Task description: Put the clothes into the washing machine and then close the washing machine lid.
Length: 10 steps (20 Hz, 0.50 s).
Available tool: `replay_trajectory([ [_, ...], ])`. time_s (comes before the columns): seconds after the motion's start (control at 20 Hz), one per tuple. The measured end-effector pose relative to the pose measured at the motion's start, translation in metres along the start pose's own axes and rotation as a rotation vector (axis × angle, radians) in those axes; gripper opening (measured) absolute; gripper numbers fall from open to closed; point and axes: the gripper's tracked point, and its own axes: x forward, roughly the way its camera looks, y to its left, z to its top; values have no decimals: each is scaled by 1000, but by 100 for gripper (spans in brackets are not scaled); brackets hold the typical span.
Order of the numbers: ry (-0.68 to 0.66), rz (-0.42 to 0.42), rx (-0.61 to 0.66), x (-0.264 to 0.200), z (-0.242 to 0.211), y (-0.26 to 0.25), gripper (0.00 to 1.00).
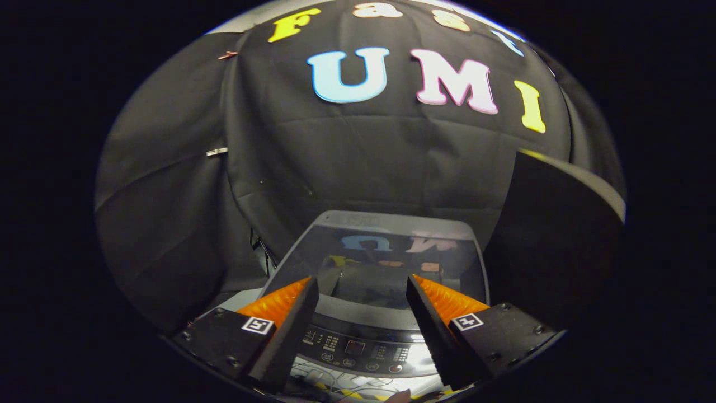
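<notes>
1. Gripper view looks down over the black cloth wall [358, 168] of the booth, which hangs in creases behind everything; it is the biggest surface here.
2. A dark panel [554, 246] with a pale top edge stands at the right, beside the machine and nearer than the cloth (what it belongs to I cannot tell).
3. The washing machine [363, 336] sits below and ahead of the claw, seen from its front side; its grey top runs away toward the cloth.
4. The washing machine lid [386, 263] lies flat and shut on the machine; its dark glossy pane mirrors the booth above it; it spans the gap between the fingers and reaches beyond them.
5. The claw [362, 291] hangs above the machine's front with its fingers spread wide apart, nothing between them, touching nothing.
6. The control panel [358, 352] curves along the machine's front edge, between the fingers and nearer than the lid; small buttons and a little display sit on it.
</notes>
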Motion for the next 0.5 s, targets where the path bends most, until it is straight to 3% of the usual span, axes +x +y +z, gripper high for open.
replay_trajectory([
  [0.5,-316,33,-13,-149,83,-25,100],
])
